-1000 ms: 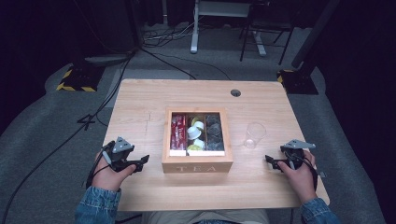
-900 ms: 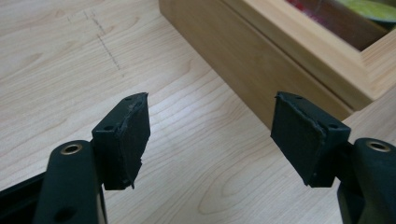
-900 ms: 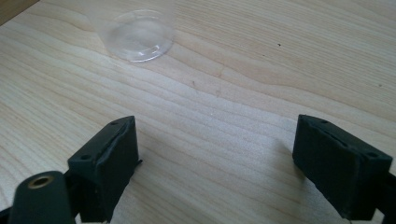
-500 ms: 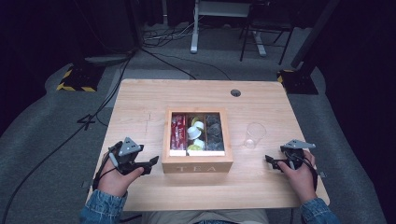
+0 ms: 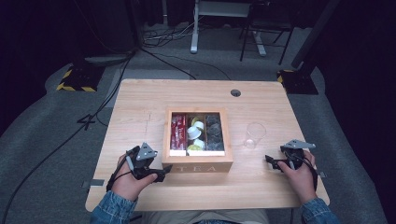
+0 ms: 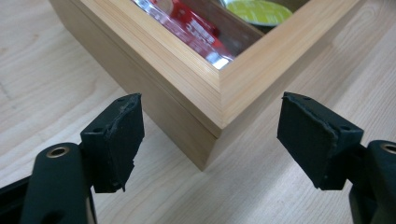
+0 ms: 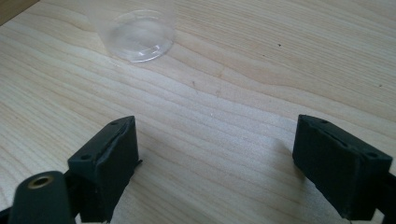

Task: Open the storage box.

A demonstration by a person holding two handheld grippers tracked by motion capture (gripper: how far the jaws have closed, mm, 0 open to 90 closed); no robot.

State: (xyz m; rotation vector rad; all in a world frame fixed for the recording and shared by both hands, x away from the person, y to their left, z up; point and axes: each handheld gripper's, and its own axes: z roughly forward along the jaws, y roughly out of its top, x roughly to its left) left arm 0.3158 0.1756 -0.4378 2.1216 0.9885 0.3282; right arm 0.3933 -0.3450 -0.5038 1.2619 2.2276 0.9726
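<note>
A wooden box marked TEA stands open in the middle of the table. It holds red packets, pale and yellow capsules and dark capsules. My left gripper lies low at the box's front left corner. In the left gripper view that corner stands between the jaws of the left gripper, which have just been opening; the pads do not touch it. My right gripper rests open on the table, right of the box. A clear plastic cup stands ahead of the right gripper.
The clear cup is upright between the box and the table's right edge. A round cable hole sits near the far edge. Bare wood lies left of the box. Cables and stands cover the dark floor beyond.
My left gripper has slid right along the table up to the box's front left corner, and its jaws stand wider. The right gripper has not moved.
</note>
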